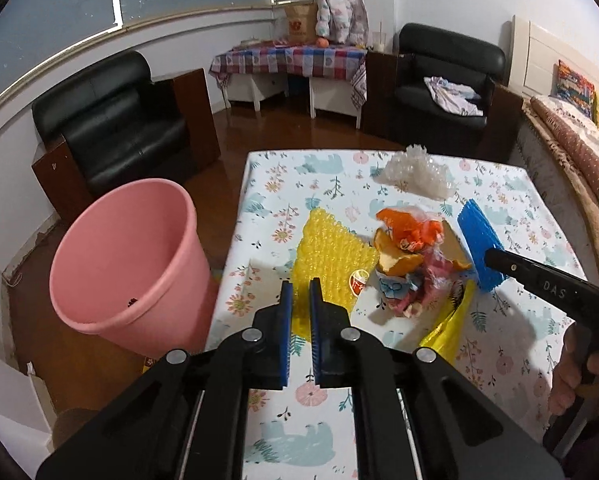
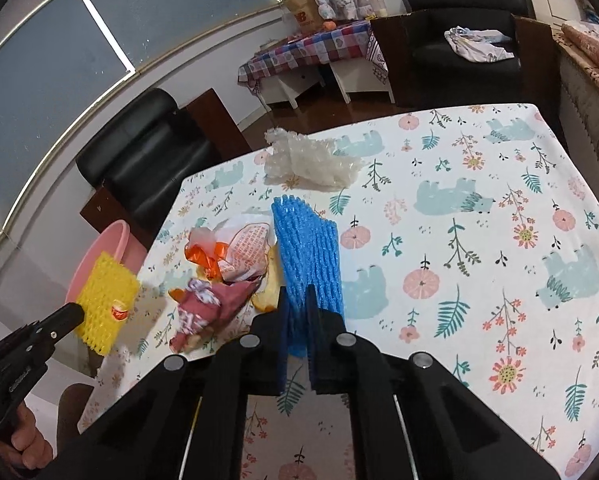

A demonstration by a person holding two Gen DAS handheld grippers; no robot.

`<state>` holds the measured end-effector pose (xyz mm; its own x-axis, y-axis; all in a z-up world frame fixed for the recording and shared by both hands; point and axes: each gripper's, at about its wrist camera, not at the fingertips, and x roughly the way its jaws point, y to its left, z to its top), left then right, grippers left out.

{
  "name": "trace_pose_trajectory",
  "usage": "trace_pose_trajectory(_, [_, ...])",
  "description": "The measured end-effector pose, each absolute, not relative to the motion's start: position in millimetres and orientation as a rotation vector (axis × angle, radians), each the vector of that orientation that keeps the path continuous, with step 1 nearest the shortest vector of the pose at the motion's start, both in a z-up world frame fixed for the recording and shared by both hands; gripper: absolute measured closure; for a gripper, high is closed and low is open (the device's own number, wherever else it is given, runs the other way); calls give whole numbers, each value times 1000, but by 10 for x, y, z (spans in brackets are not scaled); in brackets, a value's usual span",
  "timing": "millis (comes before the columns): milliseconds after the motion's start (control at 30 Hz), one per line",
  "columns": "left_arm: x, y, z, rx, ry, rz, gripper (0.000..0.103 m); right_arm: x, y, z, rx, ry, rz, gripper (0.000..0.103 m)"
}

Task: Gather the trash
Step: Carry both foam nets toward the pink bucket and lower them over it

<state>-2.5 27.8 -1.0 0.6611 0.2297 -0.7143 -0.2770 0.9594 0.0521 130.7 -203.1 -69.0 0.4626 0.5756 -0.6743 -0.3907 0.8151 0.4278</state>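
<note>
Lengthwise, blue foam net (image 2: 309, 256) points away, pinched by right fingers (image 2: 313, 312); left pinch yellow net (image 1: 331, 260).

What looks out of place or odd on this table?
Trash is strewn on the table: orange peel, crumpled wrappers, clear plastic. Each claw grips foam netting, yellow and blue.

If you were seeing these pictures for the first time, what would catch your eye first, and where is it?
The two bright foam nets stand out: the left gripper is shut on the yellow foam net, and the right gripper is shut on the blue foam net. Between them lies a heap of orange peel and wrappers on the floral tablecloth. The pink bin stands tilted off the table's left edge.
</note>
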Motion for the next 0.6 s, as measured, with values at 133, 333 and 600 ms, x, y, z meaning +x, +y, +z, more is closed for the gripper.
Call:
trace_pose_trajectory(133, [-63, 346, 8, -87, 782, 260, 95, 1287, -2079, -656, 250, 918, 601, 96])
trace_pose_trajectory(333, [-89, 498, 33, -135, 758, 218, 95, 1169, -2181, -488, 260, 876, 580, 96])
trace_pose_trajectory(600, [-147, 802, 172, -189, 670, 204, 95, 1045, -2035, -222, 183, 835, 579, 96])
